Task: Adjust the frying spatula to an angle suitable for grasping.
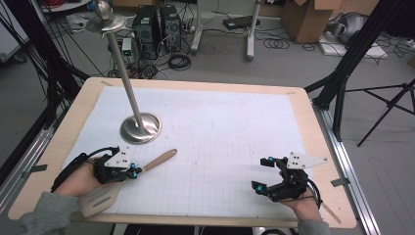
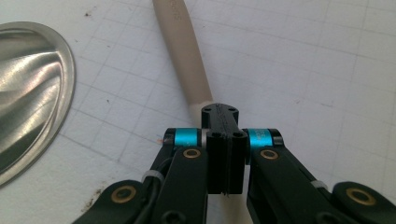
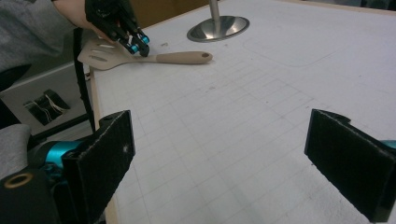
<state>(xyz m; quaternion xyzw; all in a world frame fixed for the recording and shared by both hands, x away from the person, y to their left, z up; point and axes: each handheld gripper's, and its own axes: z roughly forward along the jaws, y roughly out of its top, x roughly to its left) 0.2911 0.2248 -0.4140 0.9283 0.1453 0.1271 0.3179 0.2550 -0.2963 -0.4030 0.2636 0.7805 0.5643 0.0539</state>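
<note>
— While the left gripper (image 1: 131, 171) pinches the spatula (image 1: 105, 196) by its neck, where's the blade?
— Near the table (image 1: 63, 139) edge. The right gripper (image 1: 262, 174) gapes wide, holding nothing; a steel stand (image 1: 141, 128) sits beyond.

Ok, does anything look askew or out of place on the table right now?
Only the spatula: its slotted blade pokes past the table near edge while the left gripper clamps its handle. The metal stand is upright.
</note>
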